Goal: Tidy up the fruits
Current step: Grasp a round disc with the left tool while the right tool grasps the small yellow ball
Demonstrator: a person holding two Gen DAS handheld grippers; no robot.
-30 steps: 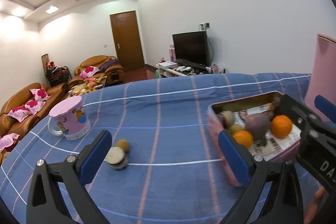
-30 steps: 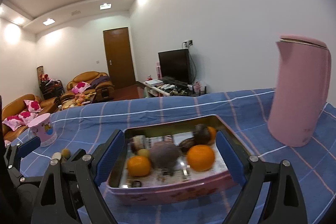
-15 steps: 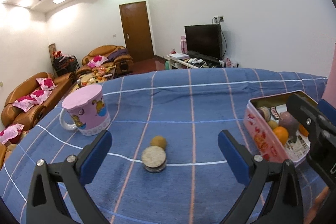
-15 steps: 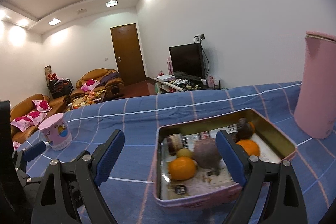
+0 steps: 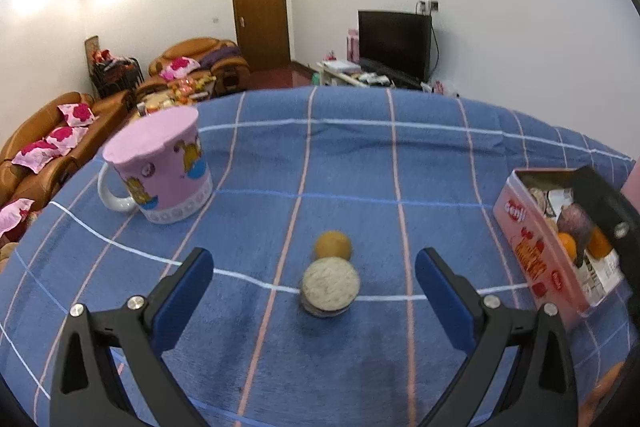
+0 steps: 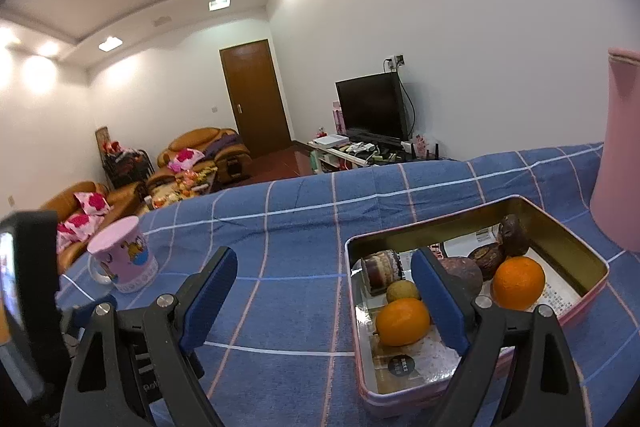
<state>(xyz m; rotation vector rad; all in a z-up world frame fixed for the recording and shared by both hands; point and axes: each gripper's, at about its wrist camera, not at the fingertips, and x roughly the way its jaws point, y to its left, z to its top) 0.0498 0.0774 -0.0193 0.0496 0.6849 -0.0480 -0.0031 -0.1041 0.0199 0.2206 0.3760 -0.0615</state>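
Two loose pieces sit on the blue checked tablecloth point(image 5: 440, 155), dead ahead of my left gripper point(image 5: 314, 281) and centred between its blue pads. Nearer one is a pale, speckled round slice point(image 5: 330, 285) with a dark rind, lying flat. Touching it on the far side is a small tan round fruit point(image 5: 333, 245). Left gripper's jaws are spread wide, nothing between the pads, neither piece touched.

Pink tin point(image 6: 472, 311) sits to the right of the left gripper, well apart from the loose pair. My right gripper point(image 6: 324, 297) hangs over its left rim: right pad is over the tin, left pad is over bare cloth. Jaws released, holding nothing.

Tin is open-topped, lined with printed paper. Inside:
- orange point(image 6: 403, 321) near the front, just left of the right pad
- second orange point(image 6: 518, 282) right of that pad
- small yellow-green fruit point(image 6: 402, 290) behind the first orange
- dark purple round fruit point(image 6: 460, 271), partly hidden by the pad
- dark-rimmed cut piece point(image 6: 379, 269) at back left
- two dark brown wrinkled pieces point(image 6: 512, 235) at the back; can't tell what they are

Pink cartoon mug point(image 5: 160, 167) stands far left of both grippers; I can't see into it. Pink jug point(image 6: 620, 155) stands just right of the tin, cut off by the frame.
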